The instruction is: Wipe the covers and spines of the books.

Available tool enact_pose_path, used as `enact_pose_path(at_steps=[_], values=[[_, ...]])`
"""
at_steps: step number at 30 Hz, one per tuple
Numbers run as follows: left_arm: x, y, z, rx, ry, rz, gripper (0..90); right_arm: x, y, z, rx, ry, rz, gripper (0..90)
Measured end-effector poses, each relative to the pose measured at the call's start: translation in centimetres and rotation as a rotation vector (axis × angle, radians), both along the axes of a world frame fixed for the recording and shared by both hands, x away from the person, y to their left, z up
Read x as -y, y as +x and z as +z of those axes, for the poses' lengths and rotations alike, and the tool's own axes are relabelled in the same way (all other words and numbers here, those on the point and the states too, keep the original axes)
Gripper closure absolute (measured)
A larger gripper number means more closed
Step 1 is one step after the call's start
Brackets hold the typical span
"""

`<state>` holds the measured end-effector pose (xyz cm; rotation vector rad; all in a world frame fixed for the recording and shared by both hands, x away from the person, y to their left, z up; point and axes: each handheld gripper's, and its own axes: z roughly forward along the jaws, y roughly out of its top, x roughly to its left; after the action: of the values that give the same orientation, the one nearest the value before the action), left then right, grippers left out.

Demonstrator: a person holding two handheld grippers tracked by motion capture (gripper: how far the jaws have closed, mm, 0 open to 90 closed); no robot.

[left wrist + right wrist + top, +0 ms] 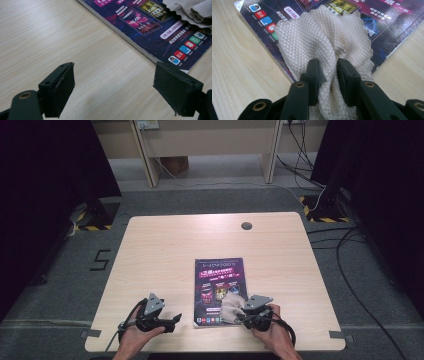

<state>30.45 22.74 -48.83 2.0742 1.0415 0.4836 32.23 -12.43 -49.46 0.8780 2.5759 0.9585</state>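
Between the right gripper's (326, 72) two black jaws a cream cloth (324, 40) is pinched, its waffle weave bunched into soft folds where the pads press on it and fanning out beyond them to a scalloped edge. That cloth rests on the near right corner of a glossy magazine (220, 290), whose dark purple cover carries bright panels and a row of small coloured icons along its near edge. From the high view the magazine lies with its long axis running away from the person, roughly at the middle of the pale wood-grain table (165, 245), and the cloth covers only its near right part, so the rest of the cover stretches ahead and to the left of the right gripper. Any wiping stroke would likely have to run that way, along the length of the cover.

Off to the left, the left gripper (113, 86) rests low over bare table with its jaws standing wide apart and nothing between them; the magazine's spine-side edge lies just beyond its far jaw, near but not touching. The right hand (270, 327) is plainly the nearer one to the work, and the left hand (137, 332) sits idle beside the magazine's near left corner.
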Motion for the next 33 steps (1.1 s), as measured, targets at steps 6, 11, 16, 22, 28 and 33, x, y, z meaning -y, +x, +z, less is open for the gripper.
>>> enact_pose_path(at_steps=[6,11,16,22,28,33], values=[[0.2,0.0,-0.1,-0.004,0.006,-0.006,16.4,0.0,0.4,0.0,-0.006,-0.002,0.003,71.7],[0.2,0.0,-0.1,-0.005,0.006,-0.007,16.4,0.3,1.5,0.1,0.005,-0.014,-0.021,71.7],[0.3,0.0,-0.2,-0.005,0.007,-0.009,16.4,0.6,3.2,0.0,0.025,-0.022,-0.053,71.7],[0.3,0.0,-0.1,-0.005,0.008,-0.011,16.4,0.8,4.0,0.0,0.029,-0.018,-0.066,71.8],[0.3,0.0,-0.1,-0.004,0.007,-0.010,16.4,0.4,2.0,0.2,-0.005,-0.019,0.013,71.8],[0.3,0.0,-0.1,-0.005,0.010,-0.012,16.4,0.2,1.4,0.2,-0.010,-0.020,0.032,71.7]])
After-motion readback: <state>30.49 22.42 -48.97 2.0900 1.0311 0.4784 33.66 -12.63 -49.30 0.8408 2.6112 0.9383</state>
